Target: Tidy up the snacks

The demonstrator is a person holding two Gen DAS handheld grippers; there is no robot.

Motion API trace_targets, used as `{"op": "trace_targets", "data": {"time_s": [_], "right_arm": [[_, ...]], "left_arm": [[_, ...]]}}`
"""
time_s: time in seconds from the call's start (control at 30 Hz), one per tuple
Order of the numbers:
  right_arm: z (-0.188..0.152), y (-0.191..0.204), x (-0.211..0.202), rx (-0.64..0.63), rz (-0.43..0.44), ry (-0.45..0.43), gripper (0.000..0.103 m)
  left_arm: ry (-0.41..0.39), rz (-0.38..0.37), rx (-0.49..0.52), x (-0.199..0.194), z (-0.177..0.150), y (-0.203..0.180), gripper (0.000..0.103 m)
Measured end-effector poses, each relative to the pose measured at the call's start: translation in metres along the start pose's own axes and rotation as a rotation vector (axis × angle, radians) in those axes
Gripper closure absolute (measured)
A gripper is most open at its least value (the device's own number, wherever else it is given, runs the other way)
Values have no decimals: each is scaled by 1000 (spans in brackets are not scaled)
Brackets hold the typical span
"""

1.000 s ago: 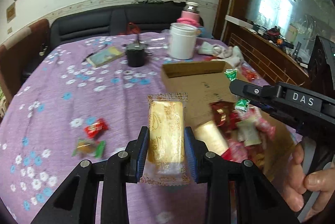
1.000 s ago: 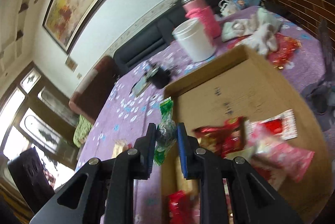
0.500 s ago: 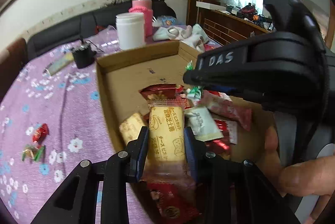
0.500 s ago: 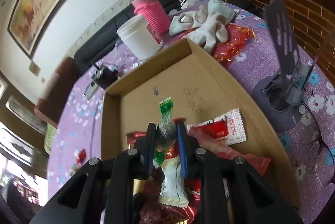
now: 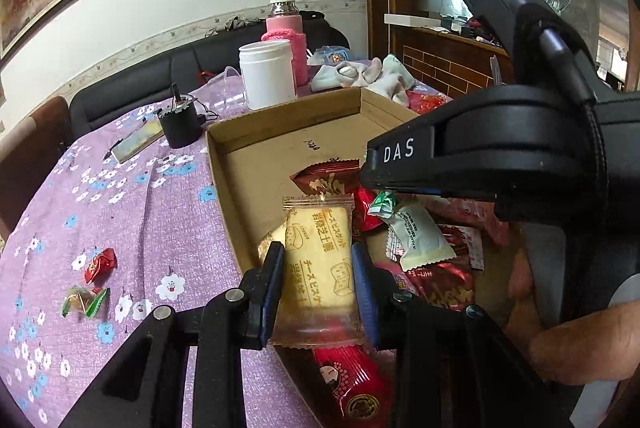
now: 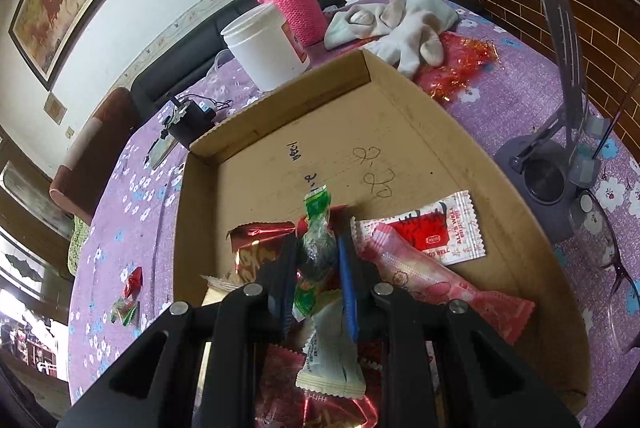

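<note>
My left gripper [image 5: 318, 260] is shut on a clear-wrapped yellow cheese biscuit [image 5: 320, 260], held over the near left edge of the cardboard box [image 5: 288, 116]. In the right wrist view my right gripper [image 6: 318, 248] is shut on a green-wrapped candy [image 6: 316, 248] above the snack pile in the same cardboard box [image 6: 400, 132]. The pile holds red foil packets [image 6: 256, 248], a pink wafer pack [image 6: 436, 292] and a white sachet [image 6: 332, 360]. The right gripper's black body [image 5: 500, 156] crosses over the box in the left wrist view. A red candy [image 5: 100, 264] and a green-ended candy [image 5: 86, 302] lie on the purple cloth.
Behind the box stand a white jar [image 5: 268, 74], a pink-sleeved flask [image 5: 286, 40] and a small black device [image 5: 180, 122]. White socks [image 6: 404, 20] and red tinsel [image 6: 460, 64] lie at the back right. A grey stand [image 6: 560, 156] and glasses [image 6: 608, 268] sit right of the box.
The left gripper carried the biscuit right from over the purple cloth to over the box. The right gripper brought the green candy from the box's left edge to above the pile and tipped downward.
</note>
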State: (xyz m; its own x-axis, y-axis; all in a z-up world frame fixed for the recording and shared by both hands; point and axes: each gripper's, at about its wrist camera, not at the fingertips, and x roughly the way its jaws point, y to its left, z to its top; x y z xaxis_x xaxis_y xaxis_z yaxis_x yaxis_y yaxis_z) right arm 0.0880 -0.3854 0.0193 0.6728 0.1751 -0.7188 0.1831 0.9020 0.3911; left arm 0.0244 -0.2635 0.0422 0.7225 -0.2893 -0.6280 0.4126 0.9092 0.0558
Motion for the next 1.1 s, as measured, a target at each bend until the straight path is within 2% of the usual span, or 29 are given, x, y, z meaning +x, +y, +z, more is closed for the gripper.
{"op": "trace_targets", "data": {"time_s": [1.1], "right_arm": [[1, 1, 0, -3, -12, 0, 84]], "left_arm": [[-2, 0, -3, -1, 0, -1, 68]]}}
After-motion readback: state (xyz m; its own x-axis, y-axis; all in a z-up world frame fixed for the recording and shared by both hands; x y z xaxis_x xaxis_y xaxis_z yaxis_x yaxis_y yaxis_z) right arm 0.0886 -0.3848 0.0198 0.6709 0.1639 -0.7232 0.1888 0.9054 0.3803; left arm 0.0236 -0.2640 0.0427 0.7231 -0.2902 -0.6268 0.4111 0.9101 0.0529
